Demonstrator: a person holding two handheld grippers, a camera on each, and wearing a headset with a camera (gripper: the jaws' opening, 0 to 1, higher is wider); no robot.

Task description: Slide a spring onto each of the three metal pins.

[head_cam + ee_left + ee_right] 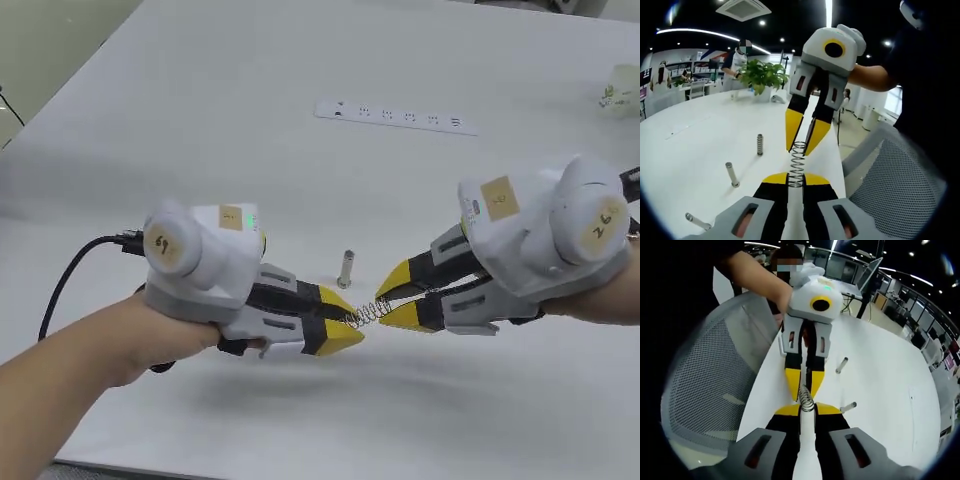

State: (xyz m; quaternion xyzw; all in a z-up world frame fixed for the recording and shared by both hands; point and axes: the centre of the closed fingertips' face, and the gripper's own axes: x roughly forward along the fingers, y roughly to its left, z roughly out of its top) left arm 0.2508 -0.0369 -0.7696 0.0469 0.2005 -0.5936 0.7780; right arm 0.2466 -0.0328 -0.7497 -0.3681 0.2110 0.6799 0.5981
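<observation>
Spring (368,313): held in the air above the tabletop (200,110), stretched between the tips of the two grippers, one end in each.
Left hand-held gripper (352,322): clenched on the spring's left end. In the left gripper view its jaws stand nearly together, with the coils pinched between the yellow tips.
Right hand-held gripper (385,306): grasping the spring's other end, jaws drawn in to a narrow V round the coils. It faces the left one tip to tip.
Pin (346,268): upright on the tabletop, just beyond the spring, apart from it.
Coiled pin (759,144): in the left gripper view, upright and ribbed as though wound with coils, to the left of the spring.
Bare pin (731,174): smooth and upright, farther left of the spring than the coiled pin.
Third pin (697,221): farthest from the spring, at the view's lower left. Whether it stands or lies I cannot tell.
Power strip (397,116): flat on the tabletop, well beyond the spring.
Chair (890,190): mesh back, on the spring's near side, off the tabletop's edge.
</observation>
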